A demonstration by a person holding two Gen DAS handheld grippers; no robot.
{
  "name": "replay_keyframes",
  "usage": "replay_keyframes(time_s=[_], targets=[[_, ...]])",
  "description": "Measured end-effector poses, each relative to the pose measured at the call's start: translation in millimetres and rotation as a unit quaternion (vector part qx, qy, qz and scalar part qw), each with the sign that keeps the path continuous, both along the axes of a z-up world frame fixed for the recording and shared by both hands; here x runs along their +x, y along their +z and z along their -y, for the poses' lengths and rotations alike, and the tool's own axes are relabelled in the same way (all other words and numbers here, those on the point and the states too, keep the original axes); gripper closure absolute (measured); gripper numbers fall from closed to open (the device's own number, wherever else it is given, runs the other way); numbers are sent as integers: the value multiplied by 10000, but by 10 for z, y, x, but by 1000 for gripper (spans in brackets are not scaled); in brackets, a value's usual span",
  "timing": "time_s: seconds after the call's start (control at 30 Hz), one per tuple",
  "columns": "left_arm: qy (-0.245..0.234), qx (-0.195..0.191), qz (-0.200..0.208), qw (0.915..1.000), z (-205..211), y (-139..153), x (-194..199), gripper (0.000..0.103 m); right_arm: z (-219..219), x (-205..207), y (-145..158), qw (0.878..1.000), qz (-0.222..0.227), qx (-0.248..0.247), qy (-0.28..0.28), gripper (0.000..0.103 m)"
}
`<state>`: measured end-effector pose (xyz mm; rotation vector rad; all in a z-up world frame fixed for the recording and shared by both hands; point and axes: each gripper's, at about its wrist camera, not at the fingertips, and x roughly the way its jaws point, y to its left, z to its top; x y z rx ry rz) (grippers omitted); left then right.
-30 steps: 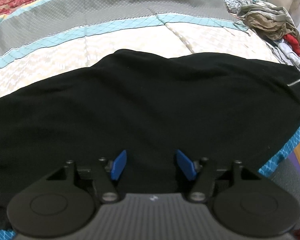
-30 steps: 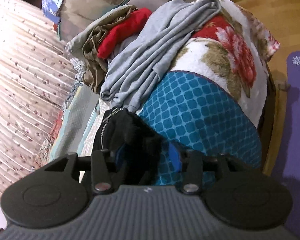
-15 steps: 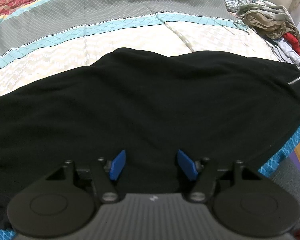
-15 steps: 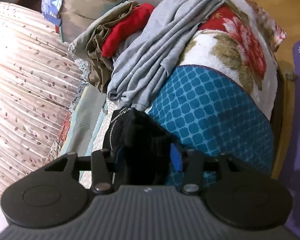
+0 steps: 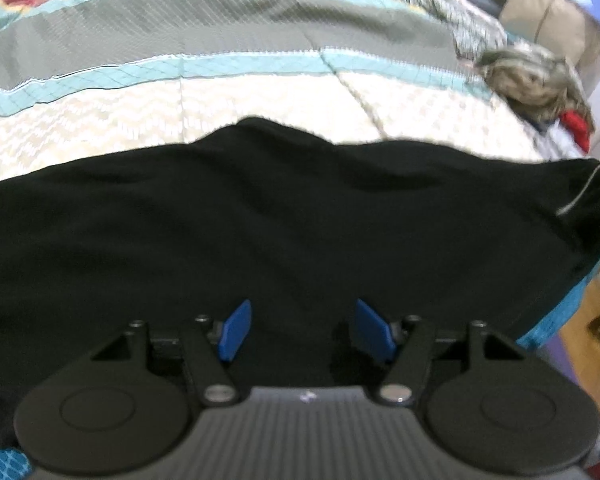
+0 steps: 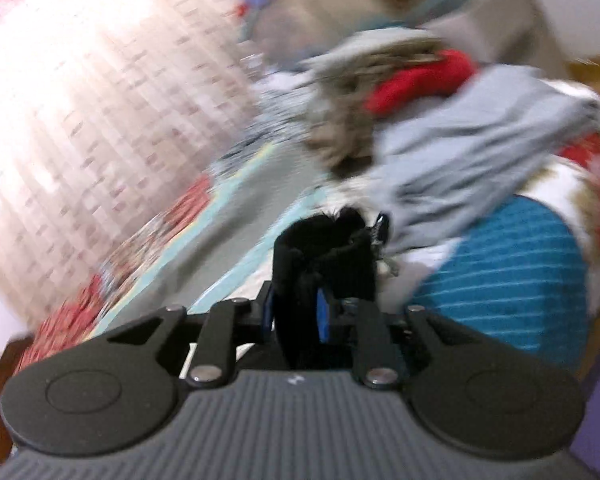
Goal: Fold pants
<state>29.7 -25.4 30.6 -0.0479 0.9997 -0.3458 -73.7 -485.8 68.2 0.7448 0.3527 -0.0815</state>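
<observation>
- Between the right gripper's blue jaws, a bunched end of the black pants is being squeezed as they are closing.
- Over the pants' middle, the left gripper is hovering, jaws wide, gripping nothing.
- Beneath, the pants are lying across the bed's quilt.
</observation>
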Motion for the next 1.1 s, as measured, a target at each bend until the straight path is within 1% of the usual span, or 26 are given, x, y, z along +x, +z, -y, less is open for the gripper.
replay_keyframes(time_s=[0.13, 0.23, 0.27, 0.33, 0.4, 0.5, 0.53, 0.57, 0.6, 0.67, 0.7, 0.77, 0.8, 0.87, 0.9, 0.97, 1.0, 1.03, 1.1], targets=[[167, -410, -8, 9990, -132, 57, -20, 43, -583, 177, 132, 9953, 47, -313, 913, 80], [237, -510, -23, 9984, -203, 34, -51, 43, -995, 342, 114, 9871, -24, -212, 1587, 80], [260, -515, -26, 9983, -227, 20, -64, 43, -1157, 402, 91, 9819, -73, -185, 1883, 80], [326, -560, -54, 9979, -290, -17, -80, 43, -1501, 517, 36, 9695, -212, -338, 2420, 80], [421, -612, -110, 9972, -361, -55, -91, 43, -1881, 638, -125, 9528, -581, -489, 2940, 80], [534, -650, -150, 9963, -485, -93, -113, 43, -2302, 739, -467, 9313, -1143, -734, 3381, 79], [568, -677, -158, 9960, -525, -105, -130, 43, -2405, 763, -580, 9255, -1347, -868, 3431, 79], [587, -698, -161, 9957, -545, -110, -137, 43, -2461, 752, -623, 9226, -1420, -954, 3457, 78], [600, -722, -161, 9955, -569, -115, -143, 43, -2474, 738, -602, 9220, -1370, -1041, 3468, 76], [617, -775, -144, 9950, -615, -118, -154, 43, -2457, 743, -494, 9158, -1327, -1133, 3618, 66], [627, -800, -137, 9947, -625, -112, -160, 43, -2434, 766, -470, 9128, -1311, -1075, 3714, 52], [665, -855, -113, 9941, -655, -106, -164, 43, -2393, 726, -415, 9107, -1244, -926, 3829, 51], [687, -887, -97, 9936, -671, -99, -167, 43, -2362, 702, -360, 9109, -1151, -971, 3842, 51], [710, -942, -77, 9930, -706, -94, -180, 43, -2355, 625, -232, 9130, -830, -1088, 3844, 52], [718, -964, -73, 9927, -721, -89, -185, 43, -2333, 609, -174, 9164, -695, -1087, 3790, 53], [731, -983, -58, 9925, -752, -77, -196, 43, -2317, 675, -171, 9251, -564, -965, 3630, 54], [742, -989, -39, 9923, -770, -65, -204, 43, -2317, 720, -183, 9282, -563, -885, 3570, 54], [764, -995, -10, 9921, -791, -54, -218, 43, -2314, 752, -230, 9300, -623, -826, 3526, 57], [832, -1011, 37, 9914, -843, -29, -242, 43, -2385, 887, -422, 9293, -996, -814, 3462, 60]])
